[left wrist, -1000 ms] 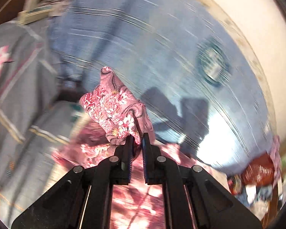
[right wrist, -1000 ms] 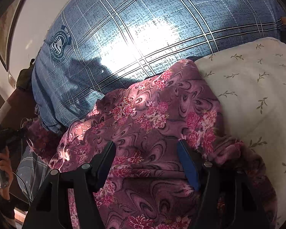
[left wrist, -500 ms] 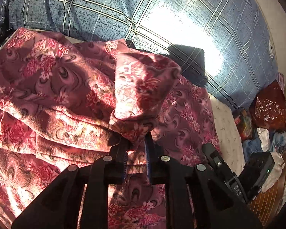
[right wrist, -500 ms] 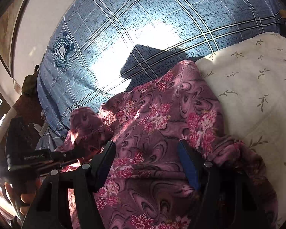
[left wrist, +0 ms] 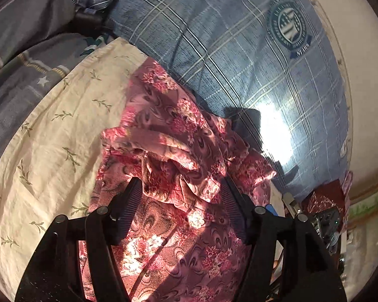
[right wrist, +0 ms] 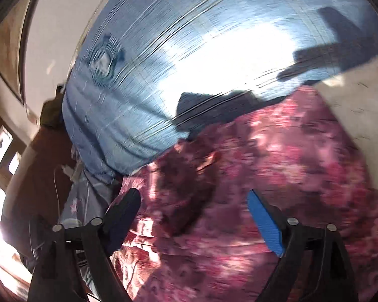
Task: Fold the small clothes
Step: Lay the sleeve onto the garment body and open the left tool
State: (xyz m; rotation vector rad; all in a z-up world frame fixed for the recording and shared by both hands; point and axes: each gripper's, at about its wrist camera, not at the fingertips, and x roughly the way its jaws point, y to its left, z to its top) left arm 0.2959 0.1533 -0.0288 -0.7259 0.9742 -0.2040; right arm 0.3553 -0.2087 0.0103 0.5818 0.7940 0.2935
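- Pink floral garment (left wrist: 179, 166) lies crumpled on the cream leaf-print sheet (left wrist: 50, 136), its far edge against the blue plaid pillow (left wrist: 226, 50).
- Left hand-held gripper (left wrist: 181, 206): jaws apart and opening; bunched folds of the garment sit between the fingers, pads not pressing on them.
- Right hand-held gripper (right wrist: 194, 216): jaws wide and opening above the garment (right wrist: 277, 166), cloth in the gap, nothing clamped. View blurred.
- Sunlit patch and gripper shadows fall on the pillow (right wrist: 189, 50).
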